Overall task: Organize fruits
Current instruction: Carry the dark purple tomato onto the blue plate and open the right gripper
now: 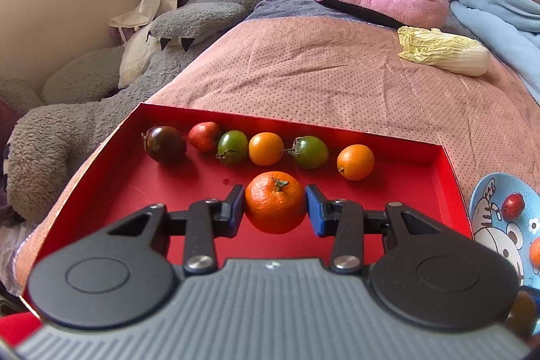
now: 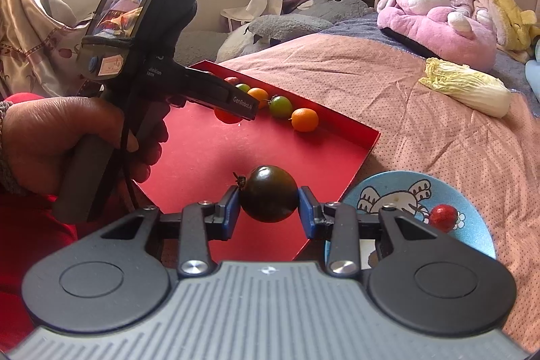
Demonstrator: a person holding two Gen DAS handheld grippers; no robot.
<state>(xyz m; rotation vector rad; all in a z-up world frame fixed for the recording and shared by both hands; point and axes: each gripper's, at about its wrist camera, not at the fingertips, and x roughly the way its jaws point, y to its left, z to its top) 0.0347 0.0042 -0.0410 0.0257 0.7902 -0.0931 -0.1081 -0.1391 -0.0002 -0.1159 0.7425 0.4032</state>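
Left gripper (image 1: 275, 203) clamping one mandarin (image 1: 275, 201), right gripper (image 2: 269, 203) clamping one dark tomato (image 2: 269, 198), six fruits rowed in red tray (image 1: 111, 177)

The matt red cardboard tray (image 1: 114, 188) lies on the dimpled pink cloth bedspread (image 1: 303, 66), its pebbly-skinned orange mandarin (image 1: 275, 203) pinched between the left tongs' (image 1: 275, 208) smooth blue pads (image 1: 313, 208), while beside the tray a glossy dark round tomato (image 2: 269, 198) sits between the right tongs' (image 2: 269, 211) matt black plastic arms.

Readable text on the left gripper

In the right wrist view, the left gripper (image 2: 233, 115) carries the white word "GenRobot.AI" on its black side bar; just behind it on the body, partly cut letters read "uisition" and "tem".
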